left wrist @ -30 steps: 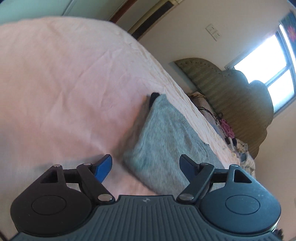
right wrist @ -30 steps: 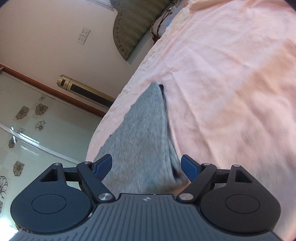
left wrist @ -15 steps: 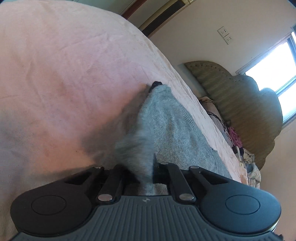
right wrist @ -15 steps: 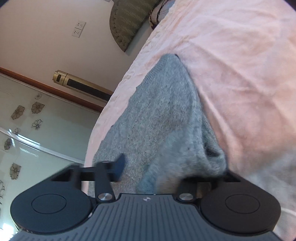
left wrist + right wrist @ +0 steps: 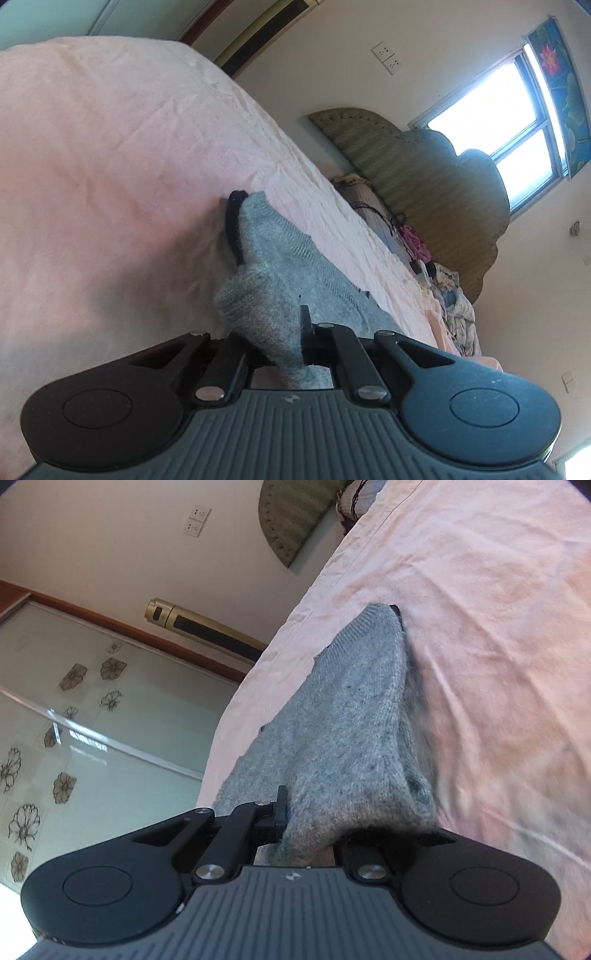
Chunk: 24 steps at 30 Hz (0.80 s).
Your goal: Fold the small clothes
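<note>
A grey knitted garment with a black trim at its far end lies on the pink bedsheet. My left gripper is shut on the near corner of the garment, and the fabric bunches up between its fingers. In the right wrist view the same grey garment stretches away from me, and my right gripper is shut on its other near corner. Both pinched corners are raised a little off the bedsheet; the far end still rests on it.
A padded headboard and a heap of clothes stand at the bed's far end beneath a bright window. A gold floor-standing unit and glass sliding doors lie beyond the bed's edge.
Both grippers were open a second ago on either side of the garment's near edge. They have shut on its corners and raised them, so the fabric now bunches and lifts.
</note>
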### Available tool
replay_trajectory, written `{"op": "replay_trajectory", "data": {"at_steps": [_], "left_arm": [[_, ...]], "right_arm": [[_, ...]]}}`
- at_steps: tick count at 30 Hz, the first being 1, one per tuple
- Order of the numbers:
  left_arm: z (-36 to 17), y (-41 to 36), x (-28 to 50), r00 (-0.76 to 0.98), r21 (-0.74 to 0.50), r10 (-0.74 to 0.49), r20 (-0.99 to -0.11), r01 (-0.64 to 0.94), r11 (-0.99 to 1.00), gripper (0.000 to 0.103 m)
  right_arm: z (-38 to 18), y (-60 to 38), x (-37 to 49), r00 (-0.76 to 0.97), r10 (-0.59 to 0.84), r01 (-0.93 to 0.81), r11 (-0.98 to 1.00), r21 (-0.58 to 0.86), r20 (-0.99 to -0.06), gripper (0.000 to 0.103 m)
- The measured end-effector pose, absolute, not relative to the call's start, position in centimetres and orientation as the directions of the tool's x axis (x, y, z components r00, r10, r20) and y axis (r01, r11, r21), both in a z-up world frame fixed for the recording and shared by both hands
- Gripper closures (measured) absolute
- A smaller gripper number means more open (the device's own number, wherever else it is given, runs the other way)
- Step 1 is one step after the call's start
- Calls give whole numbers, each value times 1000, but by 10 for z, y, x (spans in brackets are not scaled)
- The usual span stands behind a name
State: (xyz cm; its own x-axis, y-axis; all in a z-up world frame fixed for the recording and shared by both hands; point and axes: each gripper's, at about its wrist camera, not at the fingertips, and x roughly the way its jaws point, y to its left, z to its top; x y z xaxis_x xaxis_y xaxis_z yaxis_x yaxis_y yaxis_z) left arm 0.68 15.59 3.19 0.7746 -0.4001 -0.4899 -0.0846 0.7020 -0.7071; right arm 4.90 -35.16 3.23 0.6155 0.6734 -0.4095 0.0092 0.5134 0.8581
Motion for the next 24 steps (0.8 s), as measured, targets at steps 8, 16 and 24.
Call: {"op": "replay_trajectory", "data": {"at_steps": [8, 16, 24], "left_arm": [[13, 169, -52, 634, -530, -403, -659, -11, 848, 95], [77, 185, -5, 783, -464, -362, -505, 107, 879, 1], [62, 169, 113, 762, -410, -284, -581, 27, 912, 10]], "right_arm": [[8, -352, -36, 474, 707, 103, 548, 830, -525, 80], [75, -405, 2, 657, 571, -9, 659, 752, -492, 25], [71, -377, 129, 634, 468, -69, 827, 558, -616, 26]]}}
